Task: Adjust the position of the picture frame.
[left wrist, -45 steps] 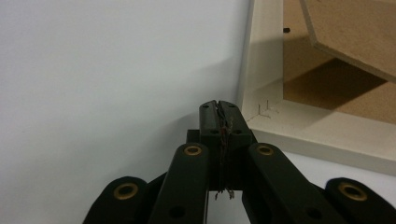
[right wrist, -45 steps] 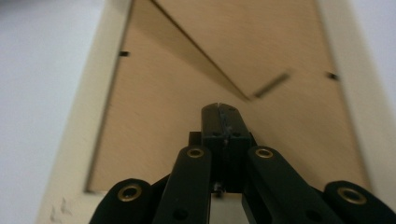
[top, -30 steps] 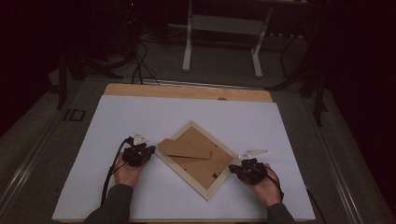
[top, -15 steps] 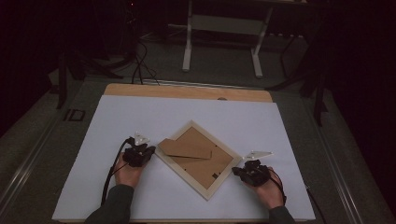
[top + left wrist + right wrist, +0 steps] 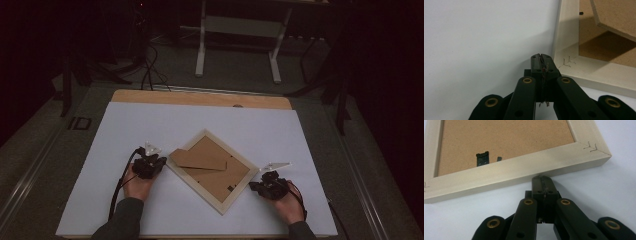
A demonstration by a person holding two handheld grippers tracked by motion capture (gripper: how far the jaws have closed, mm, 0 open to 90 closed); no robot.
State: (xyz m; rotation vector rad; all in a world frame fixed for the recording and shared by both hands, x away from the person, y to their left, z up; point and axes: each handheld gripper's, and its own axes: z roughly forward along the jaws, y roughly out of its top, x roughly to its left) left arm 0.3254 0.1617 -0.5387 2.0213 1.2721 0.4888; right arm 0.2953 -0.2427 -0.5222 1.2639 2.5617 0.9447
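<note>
On white table (image 5: 150, 125): frame (image 5: 210, 200) face-down, flanked.
Left gripper (image 5: 150, 164) and right gripper (image 5: 265, 186) were pressed together, empty; next likely nudging the frame.

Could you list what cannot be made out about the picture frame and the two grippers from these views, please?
- Front of the picture frame: it lies back up, so the glazed side is hidden in every view.
- Under the loose backing board: high view, the board covers it.
- Left gripper tip contact with the frame: its shut jaws hide the meeting point.
- Small black clip: right gripper view, too small to identify.
- Right gripper: frame edge hides any contact.
</note>
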